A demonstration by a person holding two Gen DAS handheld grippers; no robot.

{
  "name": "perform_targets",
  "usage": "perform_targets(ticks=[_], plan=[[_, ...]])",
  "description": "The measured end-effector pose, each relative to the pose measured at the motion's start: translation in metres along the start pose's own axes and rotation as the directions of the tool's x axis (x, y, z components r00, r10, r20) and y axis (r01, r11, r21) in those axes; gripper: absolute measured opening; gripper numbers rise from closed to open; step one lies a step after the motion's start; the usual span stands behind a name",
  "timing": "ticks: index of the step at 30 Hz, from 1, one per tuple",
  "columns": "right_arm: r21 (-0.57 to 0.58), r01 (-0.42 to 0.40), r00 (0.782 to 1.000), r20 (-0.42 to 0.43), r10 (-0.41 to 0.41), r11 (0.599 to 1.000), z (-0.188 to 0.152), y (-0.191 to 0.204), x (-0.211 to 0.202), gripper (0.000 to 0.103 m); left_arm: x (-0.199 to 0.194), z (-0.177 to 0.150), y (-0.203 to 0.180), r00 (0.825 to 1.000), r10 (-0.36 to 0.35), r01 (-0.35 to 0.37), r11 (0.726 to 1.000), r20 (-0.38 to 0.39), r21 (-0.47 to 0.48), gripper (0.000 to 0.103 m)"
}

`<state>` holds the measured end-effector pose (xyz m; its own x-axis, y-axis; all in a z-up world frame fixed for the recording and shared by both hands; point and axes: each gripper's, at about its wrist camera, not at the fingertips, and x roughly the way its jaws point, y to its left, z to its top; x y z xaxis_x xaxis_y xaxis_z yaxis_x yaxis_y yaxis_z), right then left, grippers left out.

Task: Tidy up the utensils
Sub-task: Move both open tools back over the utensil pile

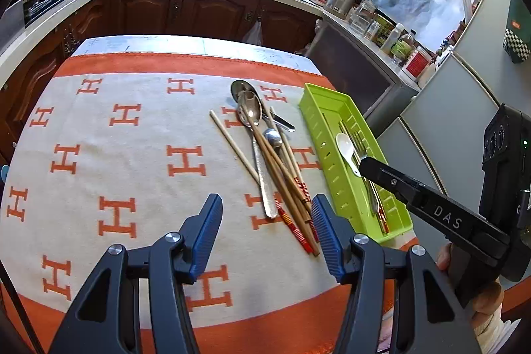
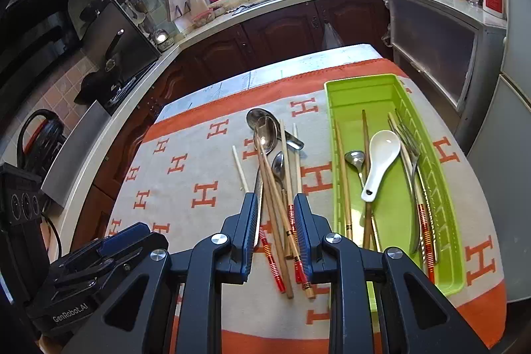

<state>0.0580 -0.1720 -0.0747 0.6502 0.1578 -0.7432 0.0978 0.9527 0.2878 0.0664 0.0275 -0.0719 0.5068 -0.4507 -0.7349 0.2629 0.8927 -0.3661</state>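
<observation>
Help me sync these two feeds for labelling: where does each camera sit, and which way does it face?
Left wrist: on the left tool, looking forward over the loose utensil pile toward the sink; its own open blue fingers and the right tool show.
Right wrist: on the right tool, above the pile, facing the window; its own fingers and the left tool show.
Shared: the pile, the green tray, white spoon and H-patterned cloth.

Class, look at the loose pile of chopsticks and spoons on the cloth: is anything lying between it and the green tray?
Nothing visible does. Between the pile and the green tray there is only bare patterned cloth. The right hand-held gripper is open over the pile's near ends.
</observation>
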Motion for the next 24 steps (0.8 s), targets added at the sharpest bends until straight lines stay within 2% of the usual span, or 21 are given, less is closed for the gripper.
perform_targets(ticks=[9,15,24], plan=[[-0.046,-0.003,0.998,-0.062,0.000,0.999,-0.001,0.018,0.024,0.023,-0.001,-0.005,0.035,1.000,0.010,-0.010,0.998,0.004,-0.070,0.055],[-0.091,-0.001,0.994,-0.104,-0.009,0.996,-0.008,0.031,0.049,0.023,0.007,-0.011,0.070,0.999,0.025,-0.029,0.989,-0.031,-0.143,0.054],[-0.149,0.019,0.985,-0.164,-0.044,0.989,-0.005,0.044,0.096,0.023,0.018,-0.016,0.088,0.999,0.018,-0.027,0.984,-0.051,-0.176,0.054]])
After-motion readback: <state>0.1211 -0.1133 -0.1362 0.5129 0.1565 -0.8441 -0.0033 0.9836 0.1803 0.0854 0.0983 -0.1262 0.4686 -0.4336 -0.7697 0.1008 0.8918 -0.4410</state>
